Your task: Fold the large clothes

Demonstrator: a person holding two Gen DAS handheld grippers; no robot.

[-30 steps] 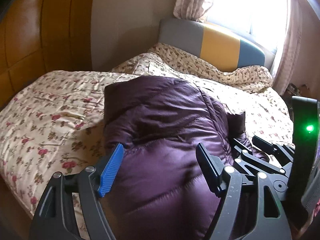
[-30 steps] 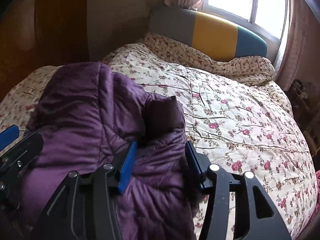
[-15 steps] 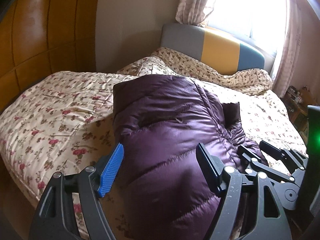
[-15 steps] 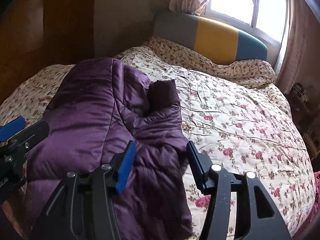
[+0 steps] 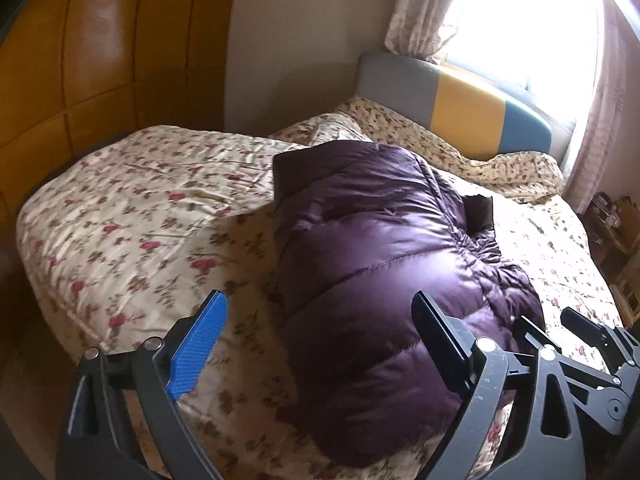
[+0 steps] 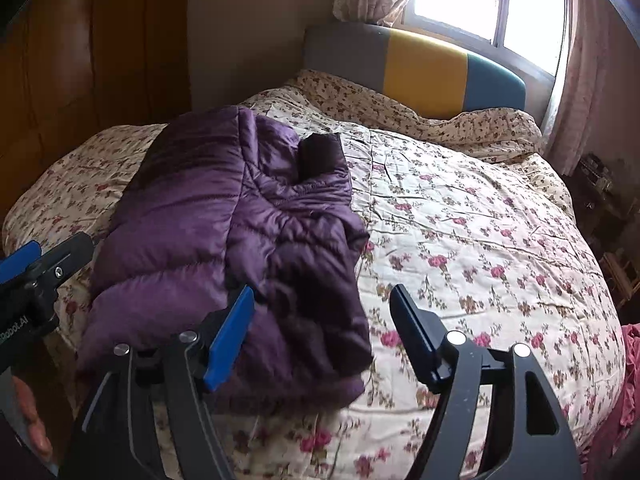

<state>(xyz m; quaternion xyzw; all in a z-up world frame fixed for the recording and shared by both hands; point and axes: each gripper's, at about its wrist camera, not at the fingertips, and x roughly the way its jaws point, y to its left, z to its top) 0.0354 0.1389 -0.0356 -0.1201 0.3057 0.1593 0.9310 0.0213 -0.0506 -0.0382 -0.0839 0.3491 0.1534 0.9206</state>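
Both hand-held grippers [image 5: 320,328] [image 6: 324,328] tilt downward, jaws just opened, gripping nothing.

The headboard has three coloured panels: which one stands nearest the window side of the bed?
The blue panel, at the headboard's right end below the window. The yellow panel is in the middle; the grey one is farthest left.

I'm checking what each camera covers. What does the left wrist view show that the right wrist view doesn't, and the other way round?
Only the left wrist view shows the right hand-held gripper from the side, beyond the jacket's near right edge. Only the right wrist view shows pink-red cloth at the bed's right edge and fingers at the lower left. Both show the folded, quilted purple puffer jacket lying on the floral bedspread, the grey, yellow and blue headboard, and both grippers open, clear of the jacket, their jaws just widened.
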